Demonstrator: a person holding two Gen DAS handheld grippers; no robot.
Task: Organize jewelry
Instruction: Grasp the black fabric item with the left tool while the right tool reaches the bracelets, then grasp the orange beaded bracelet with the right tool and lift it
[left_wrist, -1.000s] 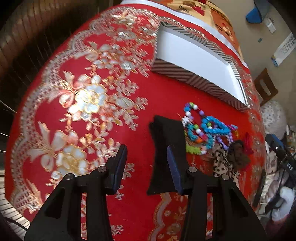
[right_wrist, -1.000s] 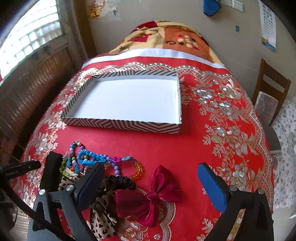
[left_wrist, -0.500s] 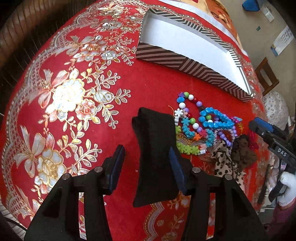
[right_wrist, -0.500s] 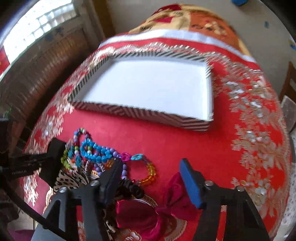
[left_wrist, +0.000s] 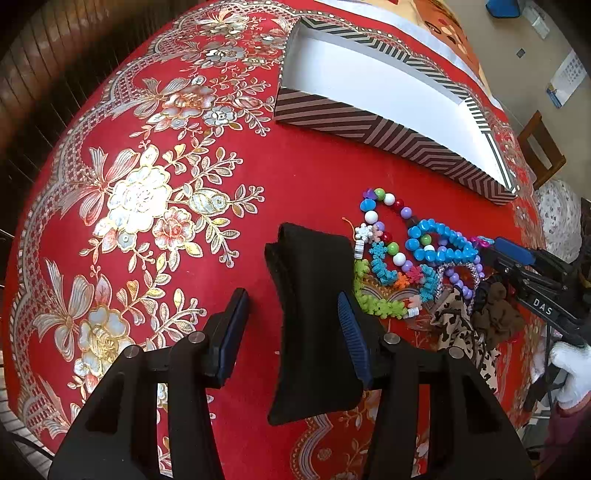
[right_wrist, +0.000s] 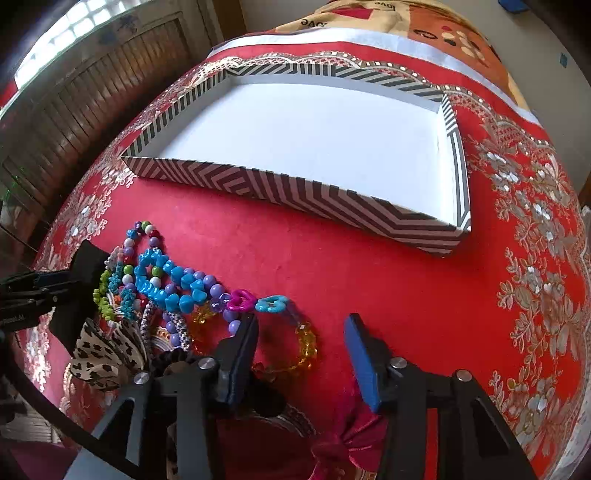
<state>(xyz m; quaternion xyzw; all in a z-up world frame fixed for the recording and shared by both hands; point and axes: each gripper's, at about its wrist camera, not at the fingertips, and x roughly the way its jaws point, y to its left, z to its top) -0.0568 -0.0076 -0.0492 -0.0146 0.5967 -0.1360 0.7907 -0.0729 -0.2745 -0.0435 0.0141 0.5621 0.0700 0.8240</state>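
Left gripper (left_wrist: 291, 325): fingers spread, straddling a black headband (left_wrist: 314, 314) lying on the red tablecloth (left_wrist: 314, 177). Right gripper (right_wrist: 301, 350): fingers spread, hovering over an amber bracelet (right_wrist: 303, 350). Bead pile (right_wrist: 162, 284) sitting near the striped tray (right_wrist: 295, 188); bare cloth lying between them

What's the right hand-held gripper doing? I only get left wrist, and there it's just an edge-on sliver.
Observer: The right hand-held gripper is open. Part of the amber bead bracelet lies between its jaws, not gripped.
Operator: Anything under it?
Observer: A maroon satin bow lies beneath its fingers, on the near side of the pile.
Operator: Tray contents?
Observer: From this side the whole white floor of the striped tray shows, and nothing is in it.
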